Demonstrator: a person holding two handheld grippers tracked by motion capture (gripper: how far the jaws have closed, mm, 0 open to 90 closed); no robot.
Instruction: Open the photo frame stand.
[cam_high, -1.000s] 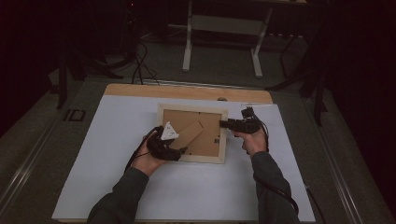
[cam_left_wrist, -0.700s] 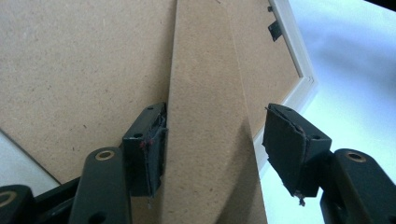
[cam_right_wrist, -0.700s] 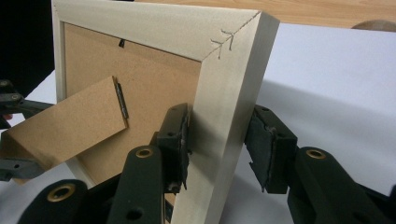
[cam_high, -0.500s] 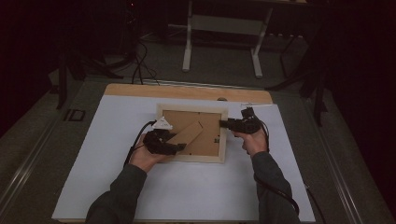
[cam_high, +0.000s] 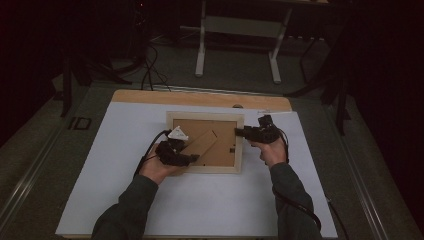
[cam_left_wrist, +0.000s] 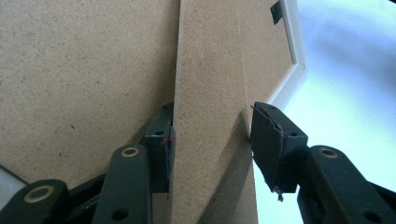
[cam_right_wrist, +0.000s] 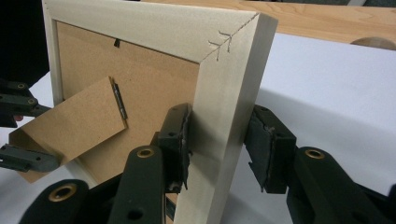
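Right gripper view: your right gripper (cam_right_wrist: 219, 149) clamps the frame (cam_right_wrist: 224, 93) rail. Your left gripper (cam_left_wrist: 210, 140), just closing, brackets the stand (cam_left_wrist: 210, 93); seat both pads squarely before swinging it.

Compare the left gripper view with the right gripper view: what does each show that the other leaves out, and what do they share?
Left gripper view: close up, the left claw astride the hinged stand; its jaws have just been closing, with the stand between them. Right gripper view: the right claw clamping the picture frame, its stapled corner, and the wooden table edge. Shared: backing board, stand, white cover.
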